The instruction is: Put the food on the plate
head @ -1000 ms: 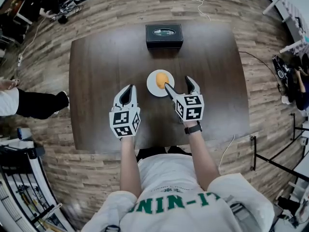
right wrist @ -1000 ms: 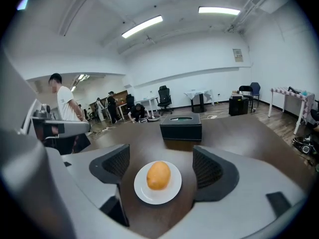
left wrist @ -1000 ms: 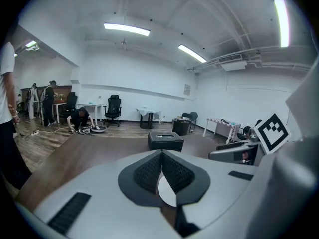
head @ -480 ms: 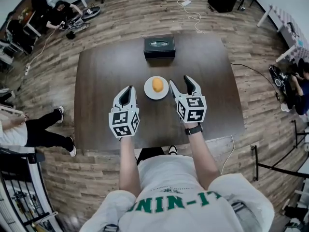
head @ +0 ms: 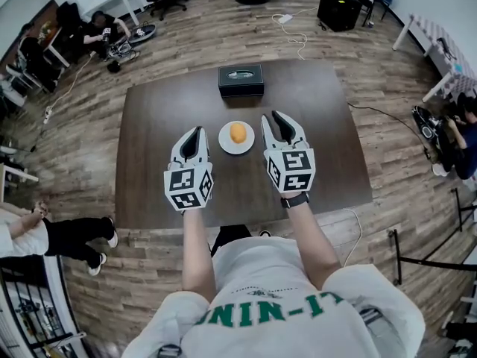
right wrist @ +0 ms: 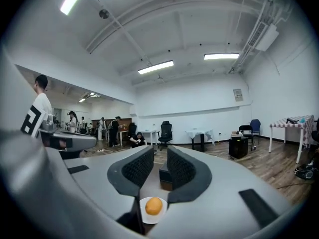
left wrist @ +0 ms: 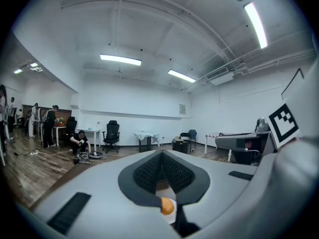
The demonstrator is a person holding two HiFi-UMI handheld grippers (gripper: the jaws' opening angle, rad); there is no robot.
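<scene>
An orange, roundish piece of food lies on a small white plate in the middle of the dark table. My left gripper hovers just left of the plate, jaws shut and empty. My right gripper hovers just right of the plate. Its jaws are closing to a narrow gap with nothing between them. The left gripper view looks past the left gripper down at the food. In the right gripper view the food and plate lie below the right gripper.
A black box stands at the table's far edge behind the plate, also visible as the black box in the right gripper view. Wooden floor surrounds the table. People, chairs and desks are farther off, with cables on the floor.
The right gripper has drawn back from the plate to its right and its jaws have narrowed. The left gripper keeps its place beside the plate. The food stays on the plate.
</scene>
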